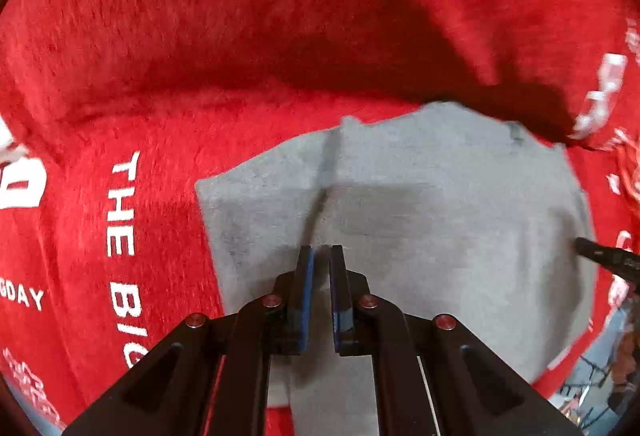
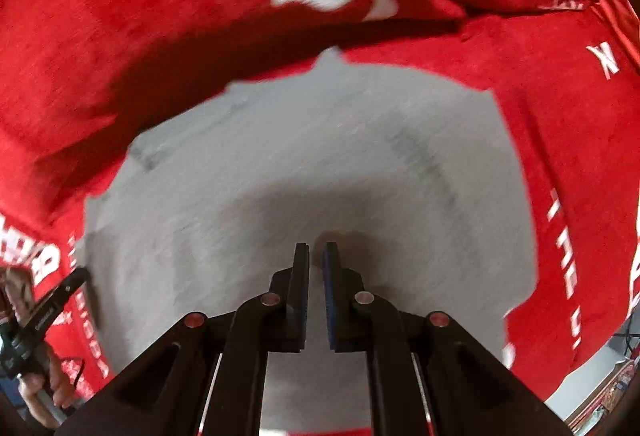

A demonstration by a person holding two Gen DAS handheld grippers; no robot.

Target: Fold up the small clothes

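A small grey cloth (image 1: 440, 196) lies spread on a red blanket (image 1: 240, 16) with white lettering. My left gripper (image 1: 320, 248) points down at it with its jaws shut. A raised crease in the grey fabric runs straight into the fingertips, so it pinches the cloth. The right gripper (image 1: 578, 242) shows as a black tip at the cloth's right edge. In the right wrist view the same grey cloth (image 2: 280, 156) is blurred. My right gripper (image 2: 316, 246) is shut on its fabric, in shadow. The left gripper (image 2: 82, 272) touches the cloth's left edge.
The red blanket (image 2: 120, 16) rises in a thick fold behind the cloth in both views and casts a dark shadow. A person's hand (image 2: 40, 388) holds the left gripper's handle. Room clutter (image 1: 608, 364) shows past the blanket's lower right edge.
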